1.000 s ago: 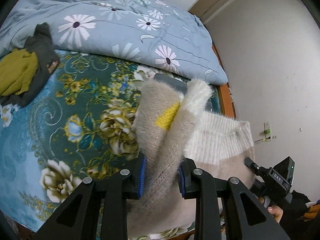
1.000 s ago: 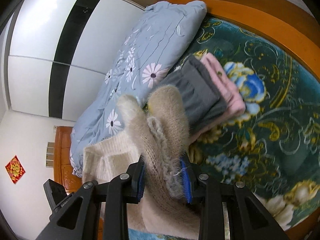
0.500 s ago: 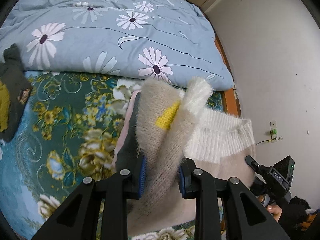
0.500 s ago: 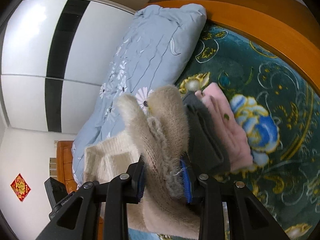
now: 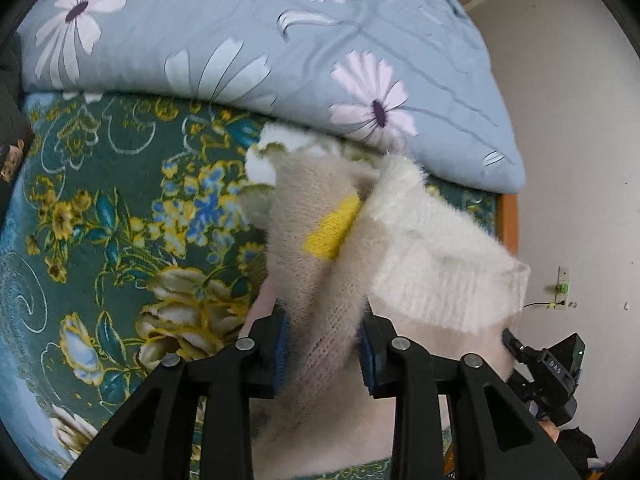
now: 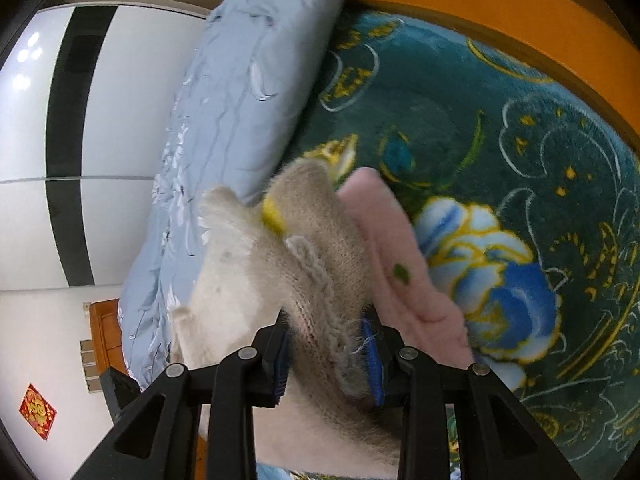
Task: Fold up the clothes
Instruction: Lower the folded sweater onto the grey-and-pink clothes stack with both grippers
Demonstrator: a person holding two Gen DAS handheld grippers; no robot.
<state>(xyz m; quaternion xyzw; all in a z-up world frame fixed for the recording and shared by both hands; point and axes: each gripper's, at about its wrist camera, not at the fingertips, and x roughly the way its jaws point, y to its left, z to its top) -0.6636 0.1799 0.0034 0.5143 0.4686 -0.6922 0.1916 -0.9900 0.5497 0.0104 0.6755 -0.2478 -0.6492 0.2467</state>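
Sweater point(image 5: 320, 280), fuzzy beige knit with a yellow patch and a ribbed cream hem, is held bunched over the plush floral blanket point(image 5: 120, 208). It is pinched by the closed left gripper point(image 5: 324, 348) and right gripper point(image 6: 328, 356). A soft pink garment point(image 6: 404, 276) is seen just beside it, near a smooth daisy-print quilt point(image 5: 240, 40).

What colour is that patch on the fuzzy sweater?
Bright yellow, on the beige and cream sweater. The patch shows best in the left wrist view.
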